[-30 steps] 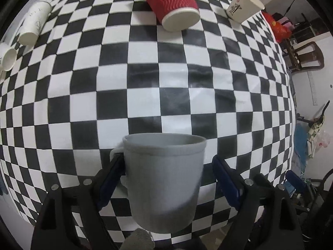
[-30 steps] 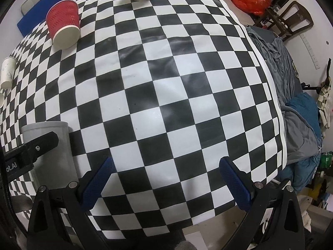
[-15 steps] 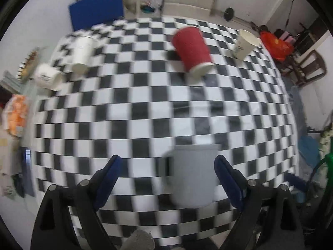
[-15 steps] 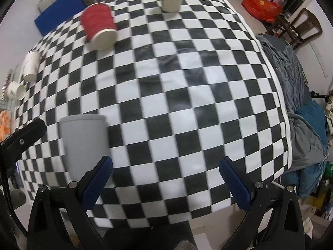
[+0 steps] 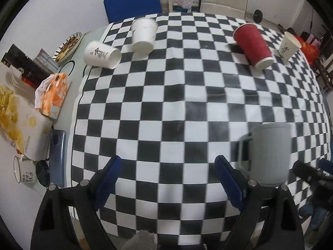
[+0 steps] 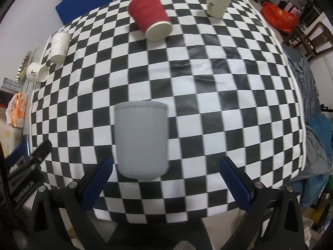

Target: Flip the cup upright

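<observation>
From the left wrist we see our left claw (image 5: 166, 179) spread wide and empty, the grey cup (image 5: 269, 154) upright on the checkered bench (image 5: 166, 95) off to its right. From the right wrist, our right claw (image 6: 166, 179) gapes empty too; swinging either could topple the cup.

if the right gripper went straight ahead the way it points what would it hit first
Probably the checkered tablecloth. The right gripper is open, and the grey mug stands left of its centre line, near the left finger, so it might brush past; depth is unclear.
</observation>
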The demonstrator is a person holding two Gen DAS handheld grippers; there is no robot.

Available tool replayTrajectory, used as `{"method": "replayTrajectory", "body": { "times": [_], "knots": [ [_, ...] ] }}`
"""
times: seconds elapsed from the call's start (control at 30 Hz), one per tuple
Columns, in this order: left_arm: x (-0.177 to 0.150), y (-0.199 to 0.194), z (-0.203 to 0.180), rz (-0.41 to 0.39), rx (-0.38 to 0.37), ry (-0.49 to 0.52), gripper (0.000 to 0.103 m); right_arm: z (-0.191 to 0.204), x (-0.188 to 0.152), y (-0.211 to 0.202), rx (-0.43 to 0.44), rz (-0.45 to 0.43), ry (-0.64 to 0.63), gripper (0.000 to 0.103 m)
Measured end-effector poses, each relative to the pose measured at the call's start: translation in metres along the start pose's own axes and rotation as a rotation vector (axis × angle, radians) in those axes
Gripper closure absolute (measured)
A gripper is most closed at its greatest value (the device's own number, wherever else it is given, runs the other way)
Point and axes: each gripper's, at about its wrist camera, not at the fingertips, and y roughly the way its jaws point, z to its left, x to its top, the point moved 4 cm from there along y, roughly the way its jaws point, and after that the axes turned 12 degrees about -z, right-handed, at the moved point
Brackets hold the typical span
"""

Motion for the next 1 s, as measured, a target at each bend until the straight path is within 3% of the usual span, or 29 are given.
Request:
{"method": "replayTrajectory", "body": {
  "times": [0.27,0.8,0.9,1.0],
  "knots": [
    [-0.011,0.035,-0.002,0.084,-0.016,0.012,0.012,0.0,0.012,0.043,0.061,0.123,0.025,0.0],
    [-0.024,0.075,-0.013,0.185,-0.01,-0.068,0.012,0.014,0.033,0.122,0.161,0.36,-0.098,0.001],
    [-0.025,0.076,-0.013,0.187,-0.007,-0.069,0.012,0.016,0.03,0.131,0.175,0.387,-0.098,0.005],
    [-0.026,0.076,-0.017,0.189,-0.002,-0.068,0.012,0.019,0.03,0.134,0.224,0.402,-0.065,0.018]
  ]
}}
